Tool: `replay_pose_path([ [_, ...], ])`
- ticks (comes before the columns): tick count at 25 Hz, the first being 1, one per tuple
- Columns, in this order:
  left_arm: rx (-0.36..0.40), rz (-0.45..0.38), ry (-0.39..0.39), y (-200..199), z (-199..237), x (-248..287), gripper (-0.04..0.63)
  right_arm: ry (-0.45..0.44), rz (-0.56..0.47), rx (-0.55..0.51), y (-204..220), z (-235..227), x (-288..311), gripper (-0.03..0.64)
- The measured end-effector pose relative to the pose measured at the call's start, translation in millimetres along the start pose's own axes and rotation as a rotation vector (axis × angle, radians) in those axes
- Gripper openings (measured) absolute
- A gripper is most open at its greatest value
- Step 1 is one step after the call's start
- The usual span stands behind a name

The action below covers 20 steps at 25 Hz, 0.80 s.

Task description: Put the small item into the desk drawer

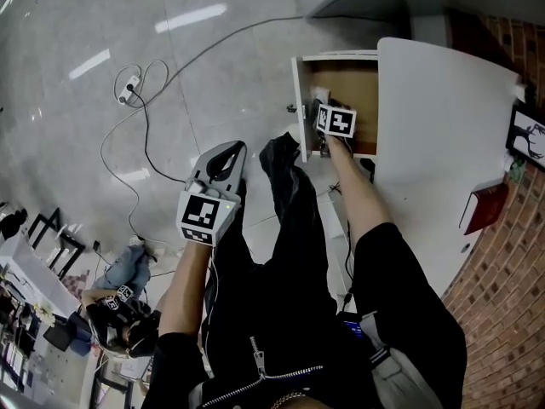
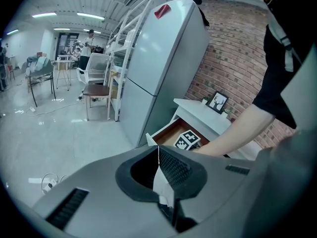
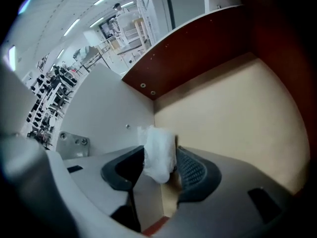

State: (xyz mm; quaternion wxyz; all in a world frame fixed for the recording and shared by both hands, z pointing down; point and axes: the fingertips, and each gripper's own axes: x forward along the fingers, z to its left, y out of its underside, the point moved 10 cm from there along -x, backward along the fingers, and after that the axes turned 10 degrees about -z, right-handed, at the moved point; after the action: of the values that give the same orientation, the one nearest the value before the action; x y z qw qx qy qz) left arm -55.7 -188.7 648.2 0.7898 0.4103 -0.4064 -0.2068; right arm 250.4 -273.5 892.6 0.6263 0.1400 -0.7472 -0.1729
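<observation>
Glossy grey floor [image 1: 77,24] under me, with a cable [image 1: 204,54] trailing across it to a power strip [image 1: 128,92]. The white table [image 1: 434,126] stands against a brick wall [image 1: 511,288], and its drawer [image 1: 349,79] is pulled out, bare tan bottom showing. Out the left gripper view there's a grey fridge [image 2: 158,68] and a small picture frame [image 2: 218,102] on the table.

From up top, my right tool's tips are buried under its own marker cube [image 1: 336,122], so the small white item doesn't show there at all. A red-edged thing [image 1: 485,207] near the table's edge, can't say what it is.

My right forearm [image 1: 362,198] reaches down into the drawer, with the tool pointing steeply at the bottom. The right tool [image 3: 161,150] is clamped on the small white item [image 3: 158,157], crumpled, filling the gap between the pads, held over the drawer's bottom near the white side wall [image 3: 104,113]. My left tool [image 2: 158,148] hangs over my thigh, angled forward and down, pads pressed together with nothing between them.
</observation>
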Motion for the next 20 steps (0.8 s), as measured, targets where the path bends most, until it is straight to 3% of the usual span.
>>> replay_pose_path([
  [2, 0.004, -0.006, 0.010, -2.7, -1.6, -2.0, 0.021, 0.010, -0.022, -0.009, -2.8, 2.5, -9.7, 0.181],
  [7, 0.027, -0.028, 0.045, -16.9, -6.5, -9.5, 0.021, 0.043, -0.102, 0.008, -10.4, 12.0, -45.9, 0.011],
  [20, 0.125, -0.094, 0.164, -68.2, -25.5, -44.1, 0.021, -0.012, -0.307, -0.006, -11.7, 65.9, -173.0, 0.005],
])
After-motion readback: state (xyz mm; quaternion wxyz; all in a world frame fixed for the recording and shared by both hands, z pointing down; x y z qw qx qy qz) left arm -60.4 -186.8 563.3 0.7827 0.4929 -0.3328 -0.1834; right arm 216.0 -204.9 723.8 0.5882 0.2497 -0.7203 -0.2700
